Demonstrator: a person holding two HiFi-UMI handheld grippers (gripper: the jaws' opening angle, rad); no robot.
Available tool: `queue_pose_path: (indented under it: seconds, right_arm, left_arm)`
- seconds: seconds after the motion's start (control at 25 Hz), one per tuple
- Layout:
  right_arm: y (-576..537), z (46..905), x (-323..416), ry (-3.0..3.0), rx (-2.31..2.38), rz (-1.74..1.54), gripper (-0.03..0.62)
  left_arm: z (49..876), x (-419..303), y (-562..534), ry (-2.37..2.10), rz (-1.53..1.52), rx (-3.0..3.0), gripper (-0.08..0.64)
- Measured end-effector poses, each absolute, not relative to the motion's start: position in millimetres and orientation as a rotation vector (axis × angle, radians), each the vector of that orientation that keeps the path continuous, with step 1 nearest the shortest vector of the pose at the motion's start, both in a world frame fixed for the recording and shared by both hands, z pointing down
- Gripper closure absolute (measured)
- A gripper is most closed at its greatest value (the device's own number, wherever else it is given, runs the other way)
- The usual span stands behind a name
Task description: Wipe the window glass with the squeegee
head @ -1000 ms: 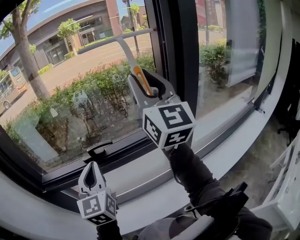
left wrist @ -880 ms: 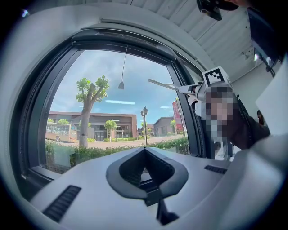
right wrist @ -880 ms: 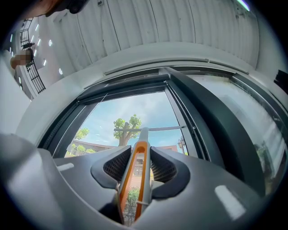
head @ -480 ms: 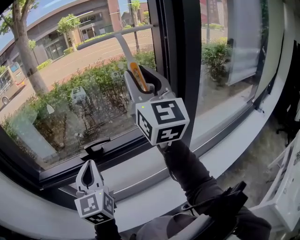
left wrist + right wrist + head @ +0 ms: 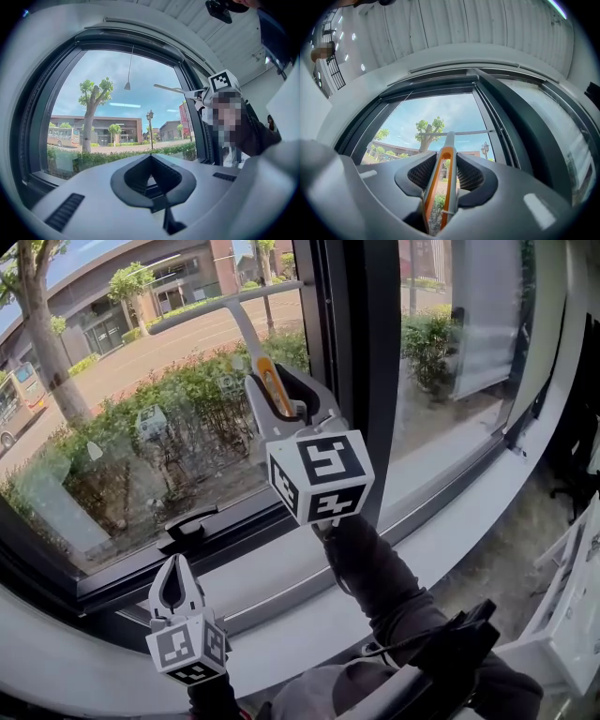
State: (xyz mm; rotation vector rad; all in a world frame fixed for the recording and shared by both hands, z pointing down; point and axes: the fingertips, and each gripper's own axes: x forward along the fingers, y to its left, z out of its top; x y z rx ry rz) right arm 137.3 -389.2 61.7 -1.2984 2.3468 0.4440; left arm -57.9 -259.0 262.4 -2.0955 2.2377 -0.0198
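Observation:
My right gripper (image 5: 281, 395) is shut on the orange-and-grey handle of the squeegee (image 5: 249, 341), whose long grey blade (image 5: 225, 304) lies against the window glass (image 5: 122, 427) high on the left pane, by the dark centre post (image 5: 361, 352). In the right gripper view the squeegee handle (image 5: 440, 183) runs up between the jaws to the blade (image 5: 454, 133). My left gripper (image 5: 176, 585) hangs low by the sill, shut with nothing in it. In the left gripper view its jaws (image 5: 151, 176) point at the glass, and the squeegee blade (image 5: 176, 89) shows to the right.
A black window latch (image 5: 187, 523) sits on the lower frame just above my left gripper. The grey sill (image 5: 309, 568) runs along below the glass. A second pane (image 5: 441, 343) lies right of the post. A white rack (image 5: 572, 615) stands at the lower right.
My right gripper and the squeegee have slid a little left and up on the glass. The left gripper has stayed low by the sill, drifting slightly left.

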Motion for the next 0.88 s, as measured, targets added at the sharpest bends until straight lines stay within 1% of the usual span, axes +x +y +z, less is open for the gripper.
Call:
queue_pose_path:
  seconds: [0.88]
  right_arm:
    - [-383, 108, 140, 2.396, -1.339, 0.406, 0.462]
  left_arm:
    - [268, -52, -247, 2.229, -0.037, -2.118, 0.561]
